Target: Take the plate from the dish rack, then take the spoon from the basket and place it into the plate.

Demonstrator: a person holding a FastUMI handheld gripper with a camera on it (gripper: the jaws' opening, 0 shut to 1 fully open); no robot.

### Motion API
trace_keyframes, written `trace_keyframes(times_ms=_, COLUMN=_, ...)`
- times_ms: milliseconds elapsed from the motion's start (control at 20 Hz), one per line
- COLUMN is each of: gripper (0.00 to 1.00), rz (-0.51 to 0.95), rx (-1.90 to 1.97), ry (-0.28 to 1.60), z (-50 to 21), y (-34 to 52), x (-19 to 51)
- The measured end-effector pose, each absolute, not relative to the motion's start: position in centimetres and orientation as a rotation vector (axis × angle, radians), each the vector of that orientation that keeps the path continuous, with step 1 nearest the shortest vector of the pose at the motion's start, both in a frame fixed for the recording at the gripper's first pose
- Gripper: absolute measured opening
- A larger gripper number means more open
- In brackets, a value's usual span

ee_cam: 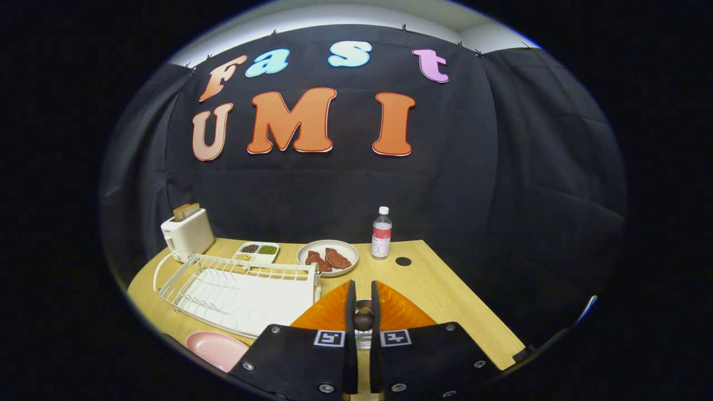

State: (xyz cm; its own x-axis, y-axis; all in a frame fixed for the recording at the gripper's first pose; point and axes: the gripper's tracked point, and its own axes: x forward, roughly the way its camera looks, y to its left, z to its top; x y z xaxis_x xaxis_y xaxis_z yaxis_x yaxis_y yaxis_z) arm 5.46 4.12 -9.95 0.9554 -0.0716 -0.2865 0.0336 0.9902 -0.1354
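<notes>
1. The spoon [363,318] is held between the two fingers of the gripper [363,312]; its dark rounded handle end shows in the narrow gap, and a metal part is seen just behind it.
2. The fingers are almost closed, and both press on the spoon handle.
3. The orange basket [396,312] lies directly beyond the fingers, on the wooden counter [445,301].
4. The pink plate [216,349] lies flat on the counter, beside the near edge of the white dish rack [239,292].
5. Beyond the rack stand a white toaster [187,234] with bread in it, a small divided tray [256,252], a white dish [327,257] with reddish food, and a bottle [381,233].
</notes>
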Motion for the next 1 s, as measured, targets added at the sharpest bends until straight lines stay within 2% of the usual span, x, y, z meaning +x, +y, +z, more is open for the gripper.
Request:
trace_keyframes(times_ms=500, gripper=0.09, rz=0.020, rx=-0.112, ry=0.248, z=-7.6, y=12.0, x=-0.7)
trace_keyframes(times_ms=1000, gripper=0.09, rz=0.135, rx=-0.086, ry=0.273, z=-11.6, y=19.9, x=-6.0)
